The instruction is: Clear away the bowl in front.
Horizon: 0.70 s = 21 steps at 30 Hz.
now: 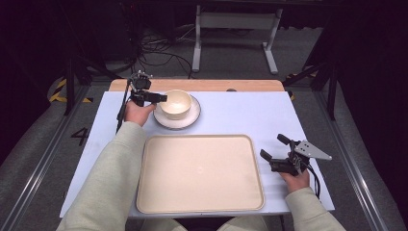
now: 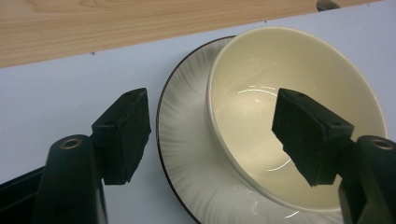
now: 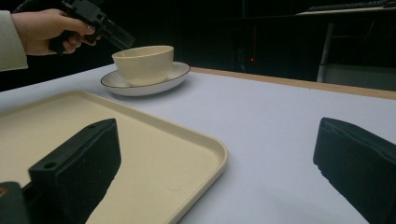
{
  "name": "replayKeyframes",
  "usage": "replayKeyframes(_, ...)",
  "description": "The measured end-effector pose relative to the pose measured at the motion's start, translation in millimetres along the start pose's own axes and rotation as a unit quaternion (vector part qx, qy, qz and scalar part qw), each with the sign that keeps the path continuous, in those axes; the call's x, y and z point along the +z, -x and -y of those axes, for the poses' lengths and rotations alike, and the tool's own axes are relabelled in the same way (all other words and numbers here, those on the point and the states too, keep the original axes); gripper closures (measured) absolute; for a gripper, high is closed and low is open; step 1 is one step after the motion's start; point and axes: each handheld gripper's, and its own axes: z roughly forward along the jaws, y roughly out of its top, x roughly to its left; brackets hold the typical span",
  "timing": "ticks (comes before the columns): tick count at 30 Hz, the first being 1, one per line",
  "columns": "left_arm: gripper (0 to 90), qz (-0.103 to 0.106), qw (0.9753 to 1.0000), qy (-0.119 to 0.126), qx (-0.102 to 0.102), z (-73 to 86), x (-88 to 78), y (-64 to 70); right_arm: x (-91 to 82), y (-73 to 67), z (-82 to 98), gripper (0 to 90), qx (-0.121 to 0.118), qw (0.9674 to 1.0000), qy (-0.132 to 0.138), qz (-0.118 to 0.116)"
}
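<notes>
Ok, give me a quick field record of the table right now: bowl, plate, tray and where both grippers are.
bowl: cream bowl, empty, upright on the plate
plate: white plate with dark rim, far left of the table, behind the tray
tray: beige tray, empty, flat at the near centre
left gripper: left gripper over the bowl's near rim, jaws open, one inside the bowl, one outside above the plate; pads not pressing
right gripper: right gripper open, holding nothing, low over the table right of the tray
table: white table with a wooden strip along the far edge
</notes>
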Motion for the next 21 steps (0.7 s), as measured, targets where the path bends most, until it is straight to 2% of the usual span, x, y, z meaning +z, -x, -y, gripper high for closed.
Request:
replayKeyframes(9,36.2,0.001,0.9998,-0.019,-0.004,1.5,10.9,2.8,0.1,-0.1,0.0,1.2,0.000,1.0000,0.000,0.000)
replayKeyframes(10,36.7,0.001,0.9997,-0.021,-0.012,1.9,12.7,3.6,0.2,-0.2,0.0,1.2,0.000,1.0000,-0.001,0.000)
replayKeyframes(11,37.9,0.004,0.9997,-0.025,-0.006,1.7,13.9,2.6,0.3,-0.2,0.0,1.2,0.000,1.0000,-0.001,0.000)
replayKeyframes(14,39.5,0.004,0.9994,-0.033,-0.010,2.1,17.5,4.0,0.2,-0.1,0.0,1.2,0.001,1.0000,-0.001,0.000)
replayKeyframes(15,39.9,0.001,0.9994,-0.032,-0.015,2.5,18.6,5.2,0.2,-0.2,0.0,1.2,0.001,1.0000,-0.001,0.000)
replayKeyframes(18,42.7,-0.005,0.9991,-0.040,-0.012,2.7,20.3,5.9,0.1,-0.1,0.0,1.2,0.001,1.0000,-0.001,-0.001)
replayKeyframes(21,44.7,0.004,0.9990,-0.043,-0.011,3.2,21.7,5.0,0.3,-0.2,0.0,1.3,0.000,1.0000,-0.001,-0.001)
